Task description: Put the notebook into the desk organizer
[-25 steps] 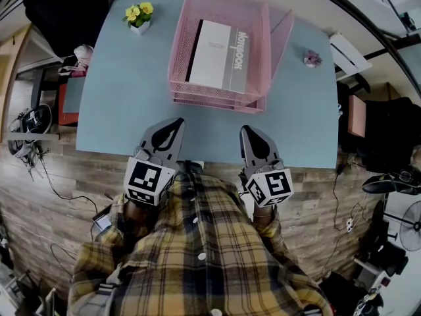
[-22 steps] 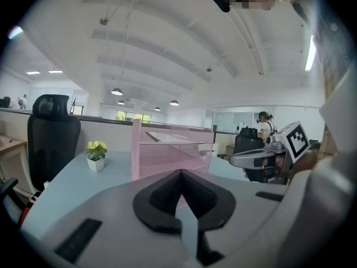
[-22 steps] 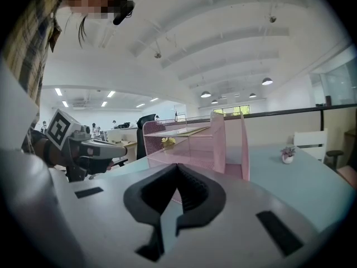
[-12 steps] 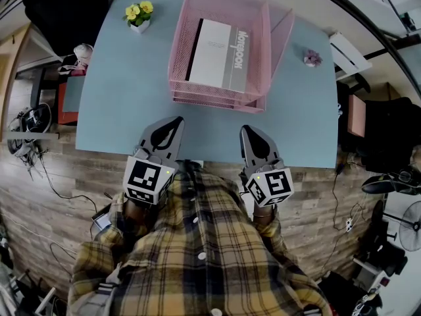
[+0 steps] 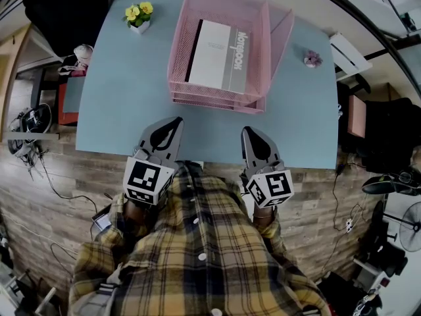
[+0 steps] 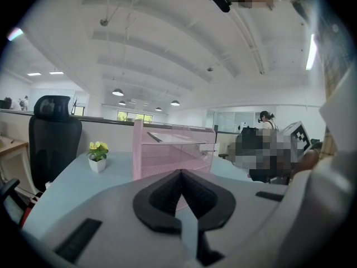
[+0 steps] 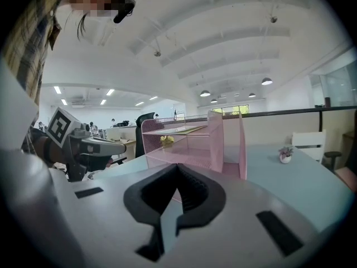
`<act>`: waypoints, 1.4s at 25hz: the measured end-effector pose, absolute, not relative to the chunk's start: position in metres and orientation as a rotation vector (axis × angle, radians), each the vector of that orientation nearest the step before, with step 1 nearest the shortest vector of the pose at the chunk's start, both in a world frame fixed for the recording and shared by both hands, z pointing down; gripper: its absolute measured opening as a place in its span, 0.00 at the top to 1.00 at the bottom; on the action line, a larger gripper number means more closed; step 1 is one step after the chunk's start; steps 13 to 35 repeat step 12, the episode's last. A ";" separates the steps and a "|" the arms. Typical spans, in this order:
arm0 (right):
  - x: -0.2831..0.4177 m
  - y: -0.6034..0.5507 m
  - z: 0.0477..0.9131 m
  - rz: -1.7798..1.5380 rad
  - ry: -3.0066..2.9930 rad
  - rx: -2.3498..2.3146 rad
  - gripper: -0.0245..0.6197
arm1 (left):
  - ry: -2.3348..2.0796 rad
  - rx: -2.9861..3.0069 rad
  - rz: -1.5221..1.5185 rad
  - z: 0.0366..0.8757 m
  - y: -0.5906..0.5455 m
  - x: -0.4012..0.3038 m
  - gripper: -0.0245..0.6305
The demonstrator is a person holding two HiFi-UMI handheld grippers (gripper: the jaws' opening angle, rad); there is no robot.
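At the far left corner of the light blue surface [image 5: 112, 91] stands a small white pot with yellow flowers [image 5: 139, 15]. Nearer to the person, at the front edge of the surface, the left gripper [image 5: 176, 122] hangs with its tip directed to the back; its two jaws are pressed together and there is nothing between them. Its marker cube is just above the person's plaid shirt [image 5: 197, 255]. In the middle at the back stands the pink mesh desk organizer [image 5: 214, 99], with several trays one over another and an upright section on its right side. The notebook [image 5: 217, 54] lies flat in the top tray, white with a grey band along its right edge, so it is already inside the organizer and no gripper touches it. To the right of the middle, the right gripper [image 5: 248, 131] is also at the front edge, apart from the organizer, and its jaws are closed together and empty too. Further right, near the back right corner, there is a small pot with a pinkish plant [image 5: 312, 59].
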State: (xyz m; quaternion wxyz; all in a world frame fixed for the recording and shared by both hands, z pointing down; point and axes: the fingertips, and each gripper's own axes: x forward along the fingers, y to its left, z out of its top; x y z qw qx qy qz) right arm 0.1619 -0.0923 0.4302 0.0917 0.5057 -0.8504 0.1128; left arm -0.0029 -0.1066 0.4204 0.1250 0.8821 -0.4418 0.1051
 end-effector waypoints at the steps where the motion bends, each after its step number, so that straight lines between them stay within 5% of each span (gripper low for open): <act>1: 0.163 -0.092 0.430 0.335 -2.525 1.504 0.96 | -1.288 2.571 0.306 0.420 -0.107 -0.003 0.98; 35: 0.167 -0.095 0.430 0.331 -2.518 1.519 0.96 | -1.292 2.571 0.315 0.422 -0.111 -0.003 0.98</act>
